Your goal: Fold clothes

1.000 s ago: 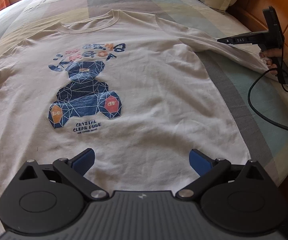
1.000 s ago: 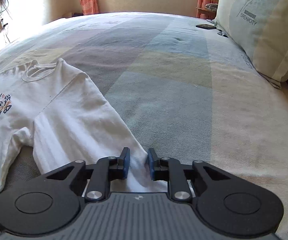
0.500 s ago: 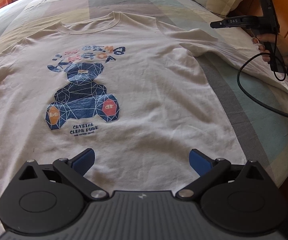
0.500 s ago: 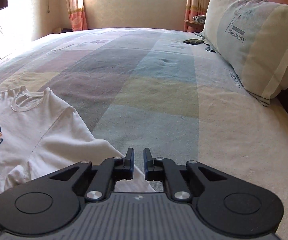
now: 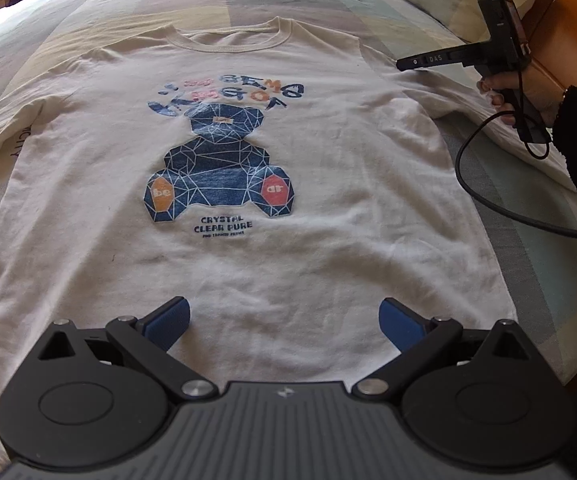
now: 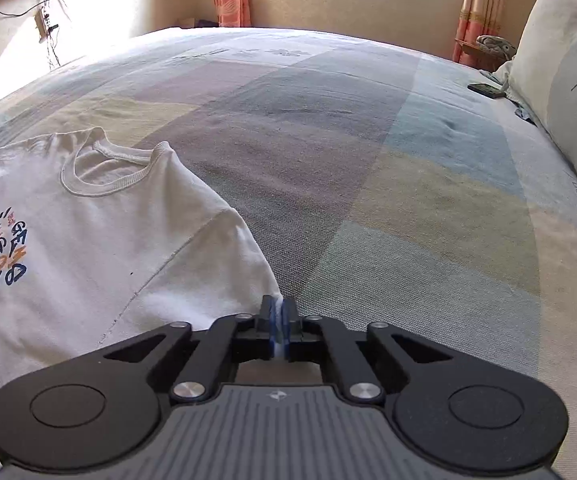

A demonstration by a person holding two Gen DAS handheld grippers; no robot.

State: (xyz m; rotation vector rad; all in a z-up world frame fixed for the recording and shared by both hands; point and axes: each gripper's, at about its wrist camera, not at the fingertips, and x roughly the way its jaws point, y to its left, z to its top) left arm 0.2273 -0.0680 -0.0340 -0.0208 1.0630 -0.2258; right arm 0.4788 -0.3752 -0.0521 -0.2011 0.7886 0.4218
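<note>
Bed (image 6: 368,160) with a patchwork cover fills both views, pillow (image 6: 568,92) at the headboard side. White tee (image 5: 248,160) lies face up and flat across the bed, bear print up, collar toward the far edge, hem nearest the left camera. Change over the last second: the right sleeve (image 5: 448,96), which lay stretched out to the side, is now lifted and drawn in toward the shoulder, and the collar sits much closer in the right wrist view than it did. Right hand-held gripper (image 6: 278,320) has its jaws pressed together, pinching a thin edge of sleeve fabric that shows white between the pads; a second ago they stood slightly apart around the cloth. Left hand-held gripper (image 5: 284,322) is spread wide, holding nothing, hovering just above the hem, barely shifted. Reading: first fold is under way, sleeve going over the body; rest of the tee not yet folded, so the task looks early. Risk: the thin pinch could slip, or the sleeve could bunch at the shoulder instead of laying flat.
</note>
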